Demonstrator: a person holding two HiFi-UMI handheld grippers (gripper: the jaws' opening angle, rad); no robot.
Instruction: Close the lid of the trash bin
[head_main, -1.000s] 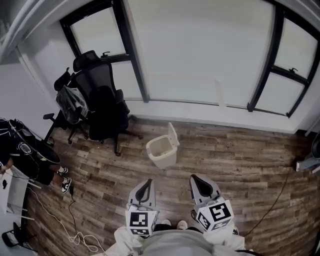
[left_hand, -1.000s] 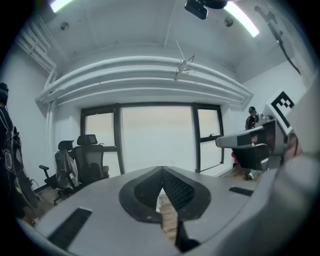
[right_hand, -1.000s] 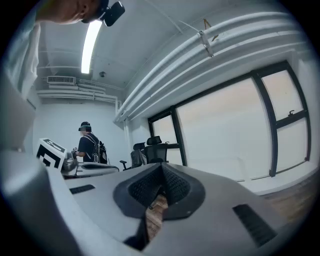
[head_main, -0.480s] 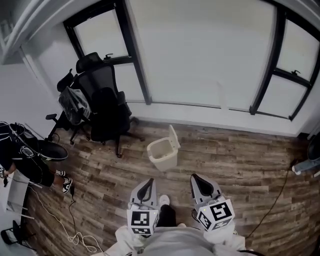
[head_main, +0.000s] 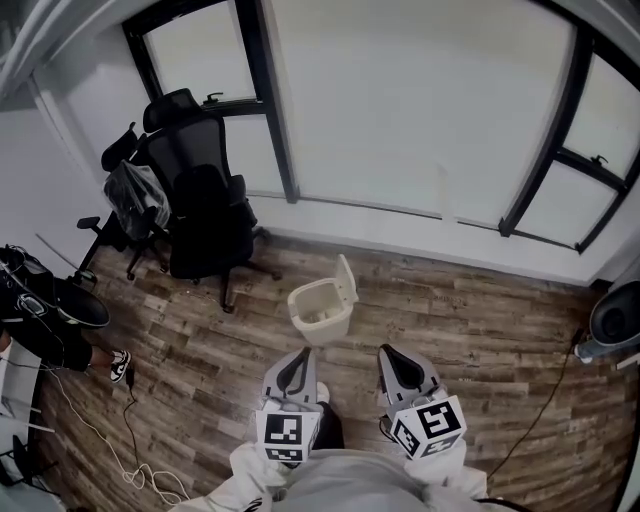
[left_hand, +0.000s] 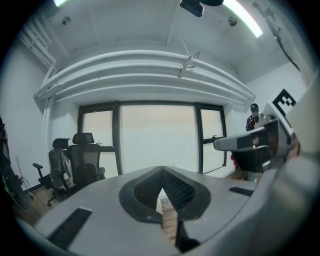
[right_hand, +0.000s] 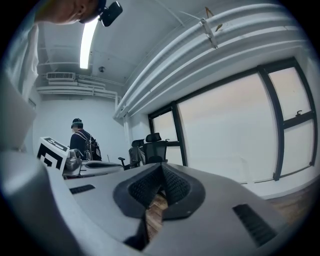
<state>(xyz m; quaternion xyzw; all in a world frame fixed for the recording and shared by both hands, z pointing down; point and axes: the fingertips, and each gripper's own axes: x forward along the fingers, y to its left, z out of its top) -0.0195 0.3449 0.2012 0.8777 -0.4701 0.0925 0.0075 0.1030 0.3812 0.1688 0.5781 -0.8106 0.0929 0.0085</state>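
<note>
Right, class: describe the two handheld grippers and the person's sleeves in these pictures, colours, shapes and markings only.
Both the left gripper and right gripper are light grey shells tapering to a point, with black ribbed pads lining the jaws. Each carries a white cube printed with black square markers. The sleeves are pale, whitish fabric.

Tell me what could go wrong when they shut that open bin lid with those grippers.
The trash bin stands free on the wood floor; a hard push on its raised lid might tip or slide it.
The left gripper and right gripper are shut and short of the bin; a misjudged reach could miss the thin lid.
A cable on the floor could trip them.
</note>
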